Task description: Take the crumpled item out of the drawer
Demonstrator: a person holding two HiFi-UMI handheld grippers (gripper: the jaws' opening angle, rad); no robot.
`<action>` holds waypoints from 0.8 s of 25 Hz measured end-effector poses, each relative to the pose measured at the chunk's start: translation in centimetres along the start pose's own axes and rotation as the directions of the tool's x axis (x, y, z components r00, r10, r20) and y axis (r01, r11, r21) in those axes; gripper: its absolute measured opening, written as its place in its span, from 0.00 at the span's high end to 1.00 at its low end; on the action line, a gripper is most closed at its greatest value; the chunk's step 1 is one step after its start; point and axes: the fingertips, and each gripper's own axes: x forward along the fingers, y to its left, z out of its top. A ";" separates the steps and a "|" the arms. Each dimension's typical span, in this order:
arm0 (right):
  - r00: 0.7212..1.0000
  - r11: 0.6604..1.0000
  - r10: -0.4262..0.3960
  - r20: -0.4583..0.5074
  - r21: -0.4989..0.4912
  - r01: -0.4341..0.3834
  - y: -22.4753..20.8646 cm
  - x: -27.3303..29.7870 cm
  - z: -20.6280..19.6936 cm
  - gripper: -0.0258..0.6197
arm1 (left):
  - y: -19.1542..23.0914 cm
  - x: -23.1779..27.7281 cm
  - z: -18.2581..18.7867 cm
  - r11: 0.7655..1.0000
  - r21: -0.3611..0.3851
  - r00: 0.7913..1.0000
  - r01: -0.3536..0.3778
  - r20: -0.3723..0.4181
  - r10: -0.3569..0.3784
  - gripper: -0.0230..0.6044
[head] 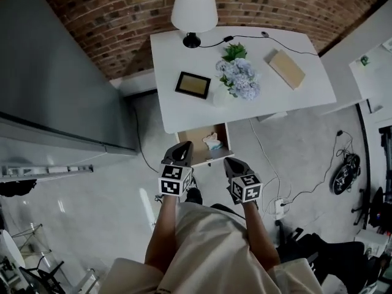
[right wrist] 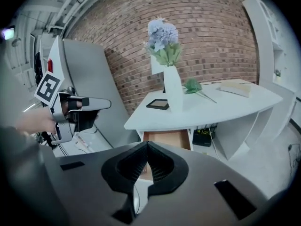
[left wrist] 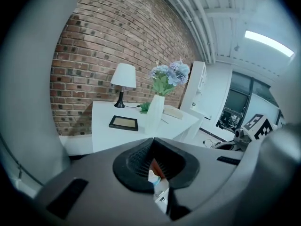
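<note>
The drawer (head: 197, 138) under the white desk (head: 177, 112) stands pulled out, its wooden bottom showing. A pale crumpled item (head: 212, 141) lies inside it toward the right. My left gripper (head: 183, 147) hovers just in front of the drawer's left corner with its jaws together and nothing held. My right gripper (head: 230, 163) hangs a little nearer to me, right of the drawer front, shut and empty. In the right gripper view the open drawer (right wrist: 167, 139) shows past the shut right gripper (right wrist: 148, 144). In the left gripper view the left gripper (left wrist: 153, 140) points over the desktop.
On the desk stand a white lamp (head: 193, 11), a dark picture frame (head: 192, 84), a vase of blue flowers (head: 237, 77) and a tan book (head: 285, 68). A grey cabinet (head: 55, 72) is at the left. Cables (head: 288, 198) run over the floor at the right.
</note>
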 end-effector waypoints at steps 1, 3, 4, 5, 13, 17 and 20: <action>1.000 1.000 0.022 -0.003 -0.014 -0.022 0.4 0.9 0.5 0.92 | 0.7 0.1 0.0 1.000 -0.011 1.000 -0.011 0.003 0.011 0.94; 0.997 0.996 0.083 0.003 -0.033 -0.083 1.4 2.4 1.4 0.92 | 1.7 0.0 0.0 0.999 -0.030 1.000 -0.030 0.008 0.030 0.94; 0.993 0.992 0.116 0.004 -0.042 -0.116 1.9 3.1 1.8 0.92 | 2.2 0.0 -0.1 0.999 -0.035 0.999 -0.038 0.006 0.038 0.94; 0.990 0.988 0.144 0.000 -0.054 -0.144 2.3 3.7 2.1 0.92 | 2.5 0.0 -0.2 0.998 -0.038 0.999 -0.048 0.003 0.048 0.94; 0.965 0.946 0.241 -0.106 -0.197 -0.257 1.1 6.8 3.6 0.92 | 3.7 -0.1 -0.7 0.978 -0.122 0.984 -0.172 0.021 0.176 0.94; 0.927 0.888 0.328 -0.181 -0.276 -0.368 -0.3 7.6 4.7 0.92 | 2.6 0.6 -1.7 0.941 -0.203 0.959 -0.271 0.028 0.282 0.94; 0.902 0.846 0.361 -0.235 -0.324 -0.423 -1.7 8.1 5.2 0.92 | 1.5 0.8 -2.2 0.912 -0.238 0.937 -0.335 0.021 0.349 0.94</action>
